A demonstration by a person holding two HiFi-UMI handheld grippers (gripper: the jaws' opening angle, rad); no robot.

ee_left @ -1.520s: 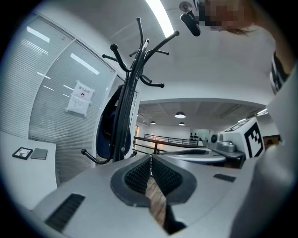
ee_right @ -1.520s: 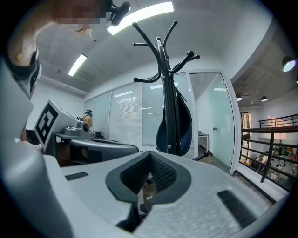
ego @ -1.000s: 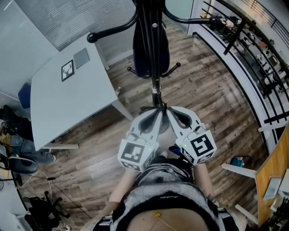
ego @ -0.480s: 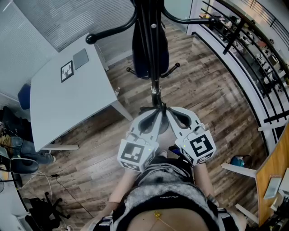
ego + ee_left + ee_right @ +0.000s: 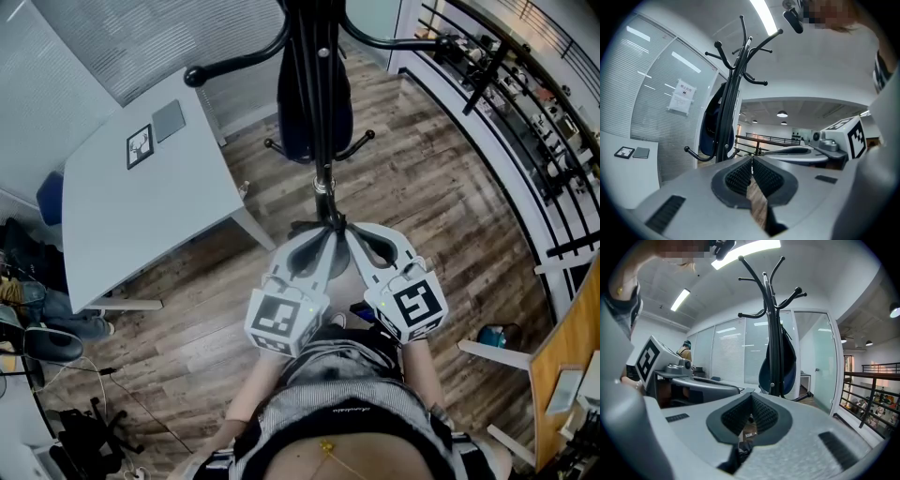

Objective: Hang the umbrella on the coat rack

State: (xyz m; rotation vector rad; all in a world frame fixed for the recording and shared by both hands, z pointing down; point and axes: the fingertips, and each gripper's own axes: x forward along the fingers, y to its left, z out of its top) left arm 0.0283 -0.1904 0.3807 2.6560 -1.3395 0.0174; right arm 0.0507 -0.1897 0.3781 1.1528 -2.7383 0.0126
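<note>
one navy umbrella (image 5: pixel 292 117) on black rack (image 5: pixel 230 66)

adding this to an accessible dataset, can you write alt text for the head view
Seen from above, a person holds the left gripper and right gripper side by side, both shut and empty, tips pointing at a black coat rack with a dark blue umbrella hanging against its pole. A white table stands at left on the wood floor.
</note>
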